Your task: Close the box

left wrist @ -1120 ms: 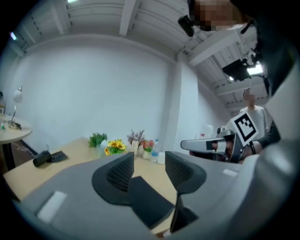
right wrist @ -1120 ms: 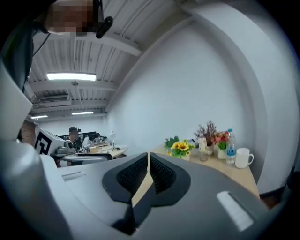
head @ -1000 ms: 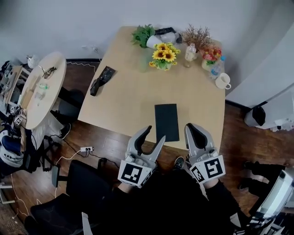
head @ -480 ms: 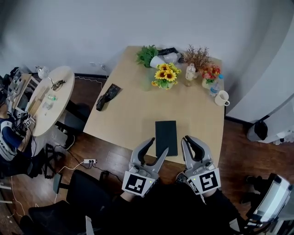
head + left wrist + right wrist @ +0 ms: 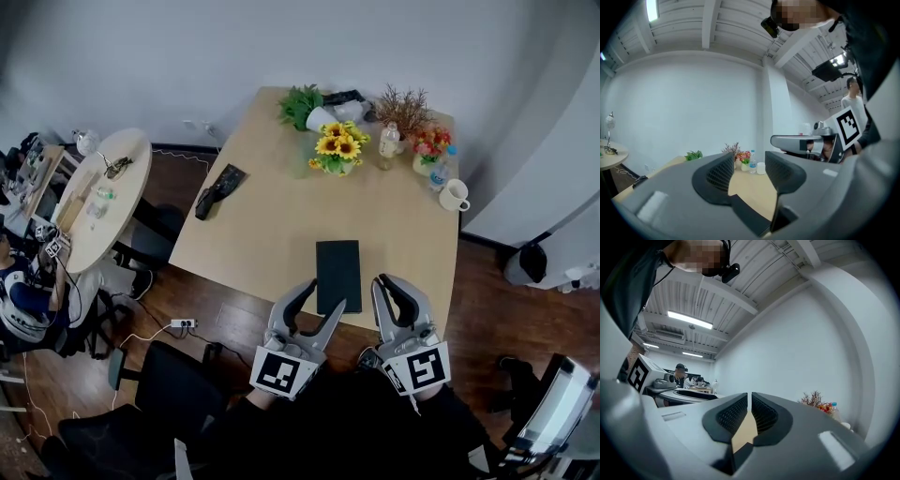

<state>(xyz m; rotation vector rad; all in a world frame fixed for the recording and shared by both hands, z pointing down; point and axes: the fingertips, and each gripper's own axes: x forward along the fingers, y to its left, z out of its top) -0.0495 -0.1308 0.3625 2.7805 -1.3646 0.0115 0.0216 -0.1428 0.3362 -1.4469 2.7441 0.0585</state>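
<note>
The black box (image 5: 338,275) lies flat at the near edge of the table (image 5: 262,197), just ahead of us. Our left gripper (image 5: 322,296) is open and empty, our right gripper (image 5: 383,285) pinched together on nothing. We'd best press the lid down evenly.

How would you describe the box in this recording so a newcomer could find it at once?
Start at the light wooden table in the head view. Near its front edge, far from the sunflowers at the back, lies the box. It is the only flat, plain black rectangle; the other dark object, at the left edge, is narrow and irregular.
</note>
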